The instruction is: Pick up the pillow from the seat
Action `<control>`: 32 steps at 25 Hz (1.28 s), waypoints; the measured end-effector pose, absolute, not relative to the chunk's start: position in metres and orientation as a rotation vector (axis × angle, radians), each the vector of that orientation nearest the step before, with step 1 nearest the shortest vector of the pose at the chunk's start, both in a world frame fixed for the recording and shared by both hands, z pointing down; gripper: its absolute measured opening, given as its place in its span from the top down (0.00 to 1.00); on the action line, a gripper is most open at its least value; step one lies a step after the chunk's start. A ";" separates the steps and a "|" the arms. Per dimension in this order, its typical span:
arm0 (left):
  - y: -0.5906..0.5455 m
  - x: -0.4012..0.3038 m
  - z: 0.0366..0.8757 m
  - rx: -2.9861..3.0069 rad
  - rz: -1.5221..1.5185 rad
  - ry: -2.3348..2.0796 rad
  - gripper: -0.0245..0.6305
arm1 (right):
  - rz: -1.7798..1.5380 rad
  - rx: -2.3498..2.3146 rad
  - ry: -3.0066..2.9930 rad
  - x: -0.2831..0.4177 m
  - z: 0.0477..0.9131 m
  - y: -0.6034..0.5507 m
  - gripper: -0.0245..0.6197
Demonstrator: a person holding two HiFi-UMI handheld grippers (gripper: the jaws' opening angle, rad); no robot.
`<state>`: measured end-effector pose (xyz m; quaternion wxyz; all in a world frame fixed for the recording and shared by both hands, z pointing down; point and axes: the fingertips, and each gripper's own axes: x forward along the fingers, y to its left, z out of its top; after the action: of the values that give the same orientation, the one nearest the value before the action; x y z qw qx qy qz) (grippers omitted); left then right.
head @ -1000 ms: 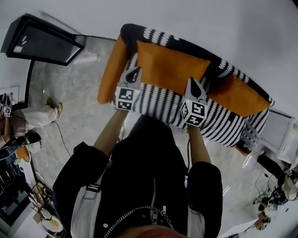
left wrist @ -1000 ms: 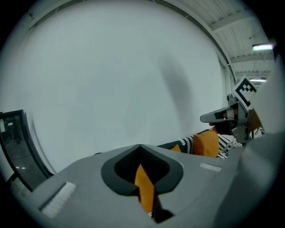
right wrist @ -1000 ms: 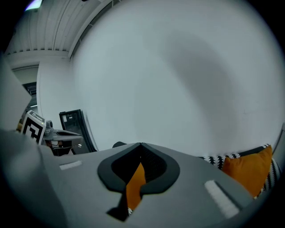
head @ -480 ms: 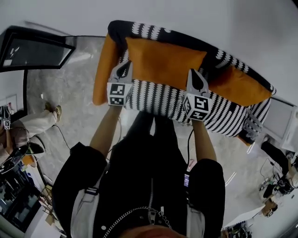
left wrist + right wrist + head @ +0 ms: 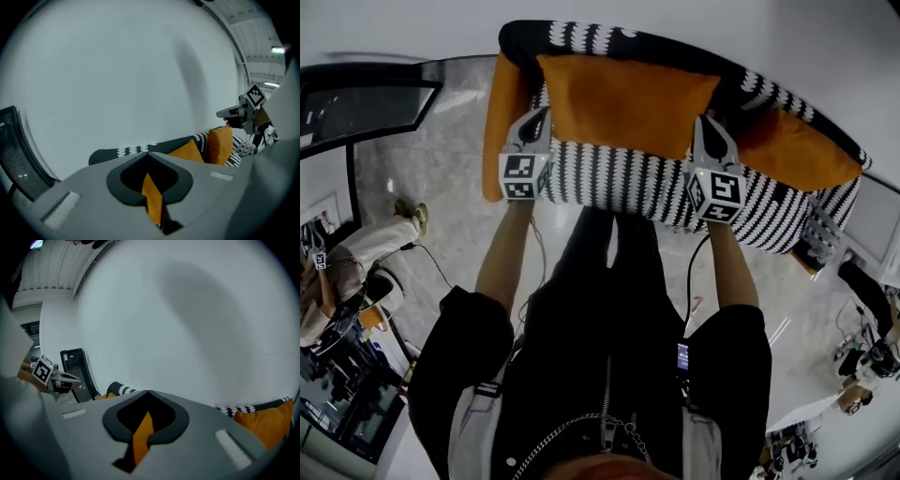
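Observation:
An orange pillow (image 5: 623,103) stands on the black-and-white striped sofa (image 5: 619,183), leaning on its backrest. My left gripper (image 5: 538,114) is at the pillow's left edge and my right gripper (image 5: 705,122) at its right corner. Both are shut. In the left gripper view a strip of the pillow's orange fabric (image 5: 152,197) sits pinched between the closed jaws of the left gripper (image 5: 148,154). The right gripper view shows the same: orange fabric (image 5: 140,437) caught in the right gripper (image 5: 148,393).
A second orange cushion (image 5: 806,155) lies at the sofa's right end and an orange armrest (image 5: 502,103) at its left. The white wall is close behind. A dark framed panel (image 5: 356,103) stands at the left, with a person (image 5: 347,262) on the floor nearby.
Both grippers have moved forward and down over the sofa, keeping the pillow's two ends between them. The jaws have stayed shut.

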<state>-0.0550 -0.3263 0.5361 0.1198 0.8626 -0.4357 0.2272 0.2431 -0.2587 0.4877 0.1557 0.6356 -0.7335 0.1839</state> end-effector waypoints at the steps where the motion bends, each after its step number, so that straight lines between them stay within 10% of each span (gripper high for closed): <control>1: -0.327 -0.056 0.540 2.527 0.673 -1.267 0.95 | 0.522 1.796 -2.098 0.244 0.493 -0.257 0.96; 12: -0.336 -0.058 0.605 2.494 0.637 -1.134 0.79 | 0.617 1.768 -2.046 0.278 0.564 -0.256 0.91; 23: -0.337 -0.061 0.678 2.424 0.661 -0.996 0.43 | 0.842 1.759 -1.986 0.279 0.661 -0.255 0.32; 32: -0.342 -0.059 0.733 2.397 0.612 -0.955 0.14 | 0.965 1.817 -1.917 0.293 0.726 -0.250 0.19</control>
<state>-0.0593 -0.3417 0.7329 0.2423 0.8770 -0.3495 0.2237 0.2935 -0.2496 0.7259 0.1639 0.6375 -0.6724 0.3386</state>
